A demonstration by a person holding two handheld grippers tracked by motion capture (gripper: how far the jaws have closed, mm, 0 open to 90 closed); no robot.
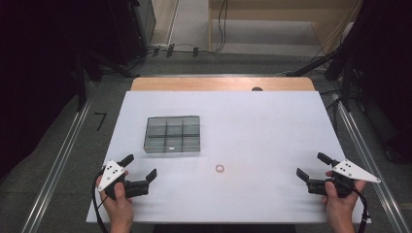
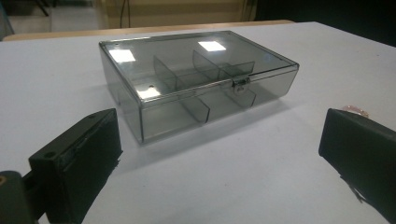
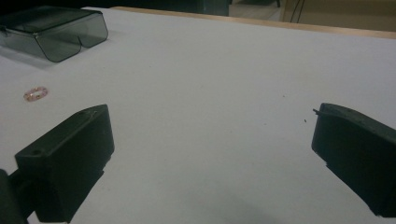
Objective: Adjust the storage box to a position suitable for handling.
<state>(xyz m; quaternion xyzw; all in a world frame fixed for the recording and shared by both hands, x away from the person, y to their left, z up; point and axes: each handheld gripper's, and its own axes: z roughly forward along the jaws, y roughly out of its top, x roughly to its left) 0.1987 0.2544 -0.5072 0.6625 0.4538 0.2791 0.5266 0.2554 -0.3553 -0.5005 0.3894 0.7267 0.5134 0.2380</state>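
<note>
A smoky clear plastic box (image 1: 172,134) with inner dividers lies shut on the white table (image 1: 252,121), left of centre; its front latch (image 2: 240,85) faces the left gripper view. A small pink ring (image 1: 220,168) lies on the table in front of the box, also seen as the ring (image 3: 36,93) in the right gripper view. My left gripper (image 1: 141,167) rests near the front left edge, open, pointing toward the box (image 2: 196,79) with nothing between its jaws. My right gripper (image 1: 313,166) sits near the front right edge, open and empty, pointing left toward the ring.
A wooden strip (image 1: 221,84) borders the table's far edge. Beyond it are cables and a power strip (image 1: 175,48) on the floor. Dark stands and metal rails (image 1: 63,150) flank the table on both sides.
</note>
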